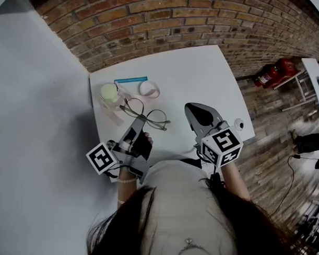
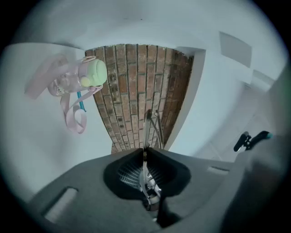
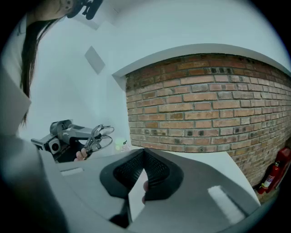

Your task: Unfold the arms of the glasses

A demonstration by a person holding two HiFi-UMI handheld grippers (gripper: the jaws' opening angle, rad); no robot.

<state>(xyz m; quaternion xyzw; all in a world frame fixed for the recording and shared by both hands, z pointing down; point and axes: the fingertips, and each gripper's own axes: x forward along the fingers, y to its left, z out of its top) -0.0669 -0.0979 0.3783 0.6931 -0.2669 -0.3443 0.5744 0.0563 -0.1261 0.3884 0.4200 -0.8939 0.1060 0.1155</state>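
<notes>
The head view shows the whole scene from above. The left gripper view shows only what is in front of the left gripper [image 1: 140, 120], and there its jaws are pressed together on the thin wire of the glasses [image 2: 152, 128]. The right gripper view shows the left gripper from the side, up off the table, with the round rims of the glasses sticking out past its tips. It also shows the right gripper [image 3: 144, 151] with its jaws closed and nothing between them.

The brick wall [image 1: 171, 19] is the biggest thing and stands far ahead of both grippers. The white table [image 1: 199, 76] lies under them and reaches to that wall. A plain white wall is on the left gripper's outer side. A wooden floor [image 1: 274, 120] is on the right gripper's outer side.

A red fire extinguisher [image 1: 275, 72] sits on the floor, well off to the right of the right gripper. A clear bottle with a green lid [image 1: 110, 94] lies on the table just ahead and to the left of the left gripper. Its pink strap [image 1: 149, 89] loops beside it. A small blue strip [image 1: 130, 80] lies just past the bottle. The person's dark hair hides the near edge of the table in the head view.
</notes>
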